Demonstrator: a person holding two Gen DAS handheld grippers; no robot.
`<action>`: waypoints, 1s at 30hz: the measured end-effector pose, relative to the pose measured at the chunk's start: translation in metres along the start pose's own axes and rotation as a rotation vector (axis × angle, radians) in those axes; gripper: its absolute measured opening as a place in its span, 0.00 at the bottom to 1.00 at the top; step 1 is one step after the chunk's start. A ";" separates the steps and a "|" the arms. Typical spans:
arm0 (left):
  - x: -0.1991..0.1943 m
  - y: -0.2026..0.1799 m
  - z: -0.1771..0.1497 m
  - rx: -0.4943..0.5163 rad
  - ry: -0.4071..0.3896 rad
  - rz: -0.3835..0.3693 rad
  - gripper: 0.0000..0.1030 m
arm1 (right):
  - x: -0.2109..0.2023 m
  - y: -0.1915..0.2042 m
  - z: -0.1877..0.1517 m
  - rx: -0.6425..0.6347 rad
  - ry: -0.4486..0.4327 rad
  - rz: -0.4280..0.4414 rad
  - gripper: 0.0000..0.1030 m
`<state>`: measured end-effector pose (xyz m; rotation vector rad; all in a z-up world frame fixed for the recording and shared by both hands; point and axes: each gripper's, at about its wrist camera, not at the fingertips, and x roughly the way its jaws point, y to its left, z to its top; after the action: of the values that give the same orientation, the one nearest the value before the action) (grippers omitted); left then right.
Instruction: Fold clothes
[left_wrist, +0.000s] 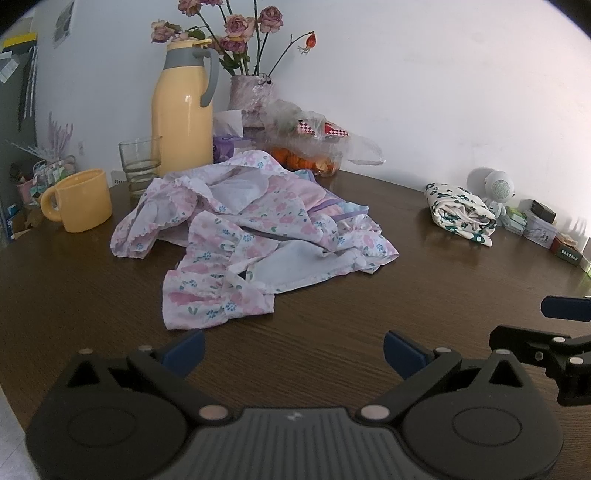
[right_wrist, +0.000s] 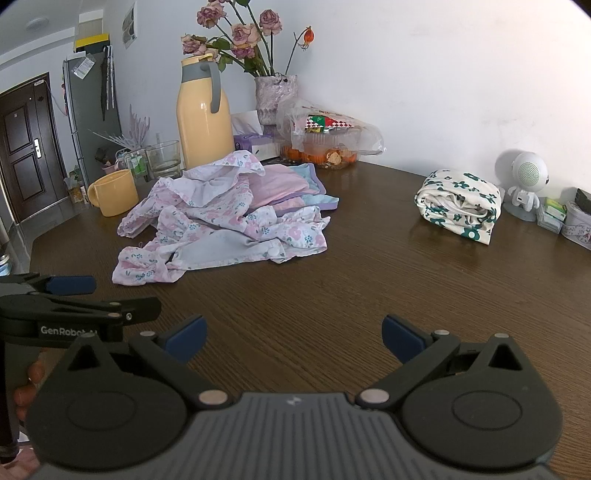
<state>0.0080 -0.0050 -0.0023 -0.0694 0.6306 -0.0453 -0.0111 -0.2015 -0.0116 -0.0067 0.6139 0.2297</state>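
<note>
floral garment (left_wrist: 240, 229) crumpled on table (left_wrist: 332, 332); both tools spread, empty

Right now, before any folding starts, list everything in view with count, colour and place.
Table: one, dark brown wood, under everything.
Crumpled garment: one, pink floral, table centre, unfolded.
Pink and purple clothes: count unclear, beneath and behind the floral garment.
Folded cloth: one, white with green flowers, right side.
Thermos jug: one, yellow with grey handle, back left.
Mug: one, yellow, left.
Glass: one, clear, beside the jug.
Vase of dried roses: one, pinkish, against the wall.
Tissue box: one, purple, behind the clothes.
Bagged food container: one, clear.
Robot figurine: one, white, far right.
Small boxes: several, right edge.
Left gripper: black, blue pads, open, empty.
Right gripper: same, open, empty.
</note>
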 end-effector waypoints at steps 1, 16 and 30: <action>0.000 0.000 0.000 0.000 0.001 0.000 1.00 | 0.000 0.000 0.000 0.000 0.001 0.000 1.00; 0.019 0.028 0.030 0.028 -0.040 0.062 1.00 | 0.027 0.014 0.034 -0.109 -0.007 0.033 1.00; 0.131 0.112 0.119 0.165 -0.023 0.232 1.00 | 0.170 0.046 0.111 -0.281 0.074 0.088 0.87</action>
<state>0.1861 0.1048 0.0078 0.1626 0.6070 0.1277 0.1773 -0.1129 -0.0148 -0.2610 0.6524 0.4009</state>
